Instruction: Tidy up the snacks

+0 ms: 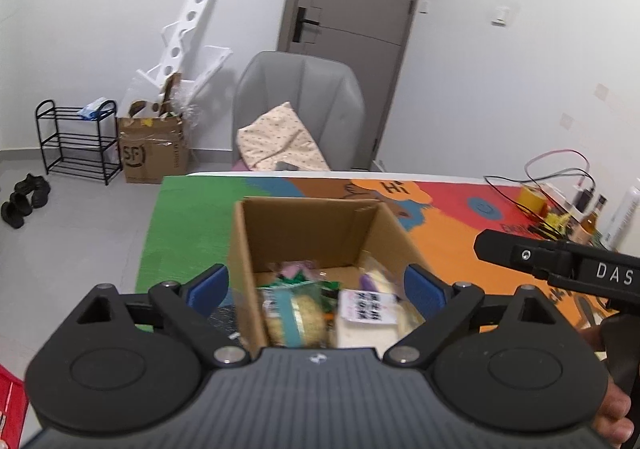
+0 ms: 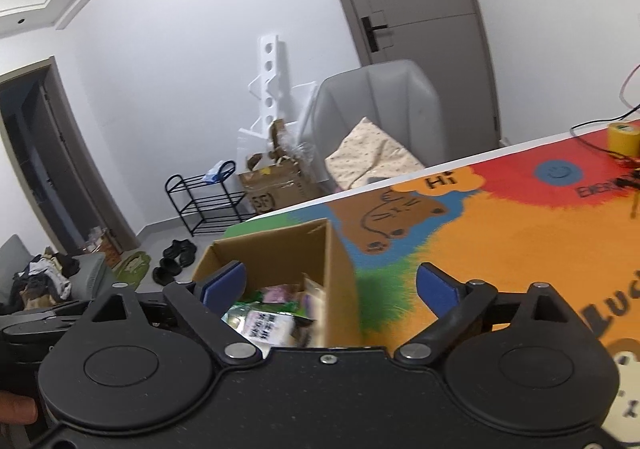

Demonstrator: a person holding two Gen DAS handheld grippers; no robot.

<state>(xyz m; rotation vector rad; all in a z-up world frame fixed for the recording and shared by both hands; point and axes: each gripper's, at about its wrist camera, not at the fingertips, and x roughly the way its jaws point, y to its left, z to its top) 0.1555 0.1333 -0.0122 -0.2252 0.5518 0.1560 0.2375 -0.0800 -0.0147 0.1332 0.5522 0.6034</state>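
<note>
A: Where are the snacks [image 1: 304, 305]?
B: Inside the cardboard box [image 1: 240, 249] on the desk [image 1: 460, 245] (colourful mat).
A: And the tools?
B: Left tool [image 1: 316, 287] and right tool [image 2: 332, 287] both spread wide, empty.

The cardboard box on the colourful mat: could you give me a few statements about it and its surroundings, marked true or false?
1. The cardboard box holds snack packets. True.
2. The box lid is taped shut. False: its top is open.
3. The left gripper grips a packet. False: its jaws stand open, empty.
4. The right gripper is open. True.
5. A grey chair stands behind the table. True.
</note>
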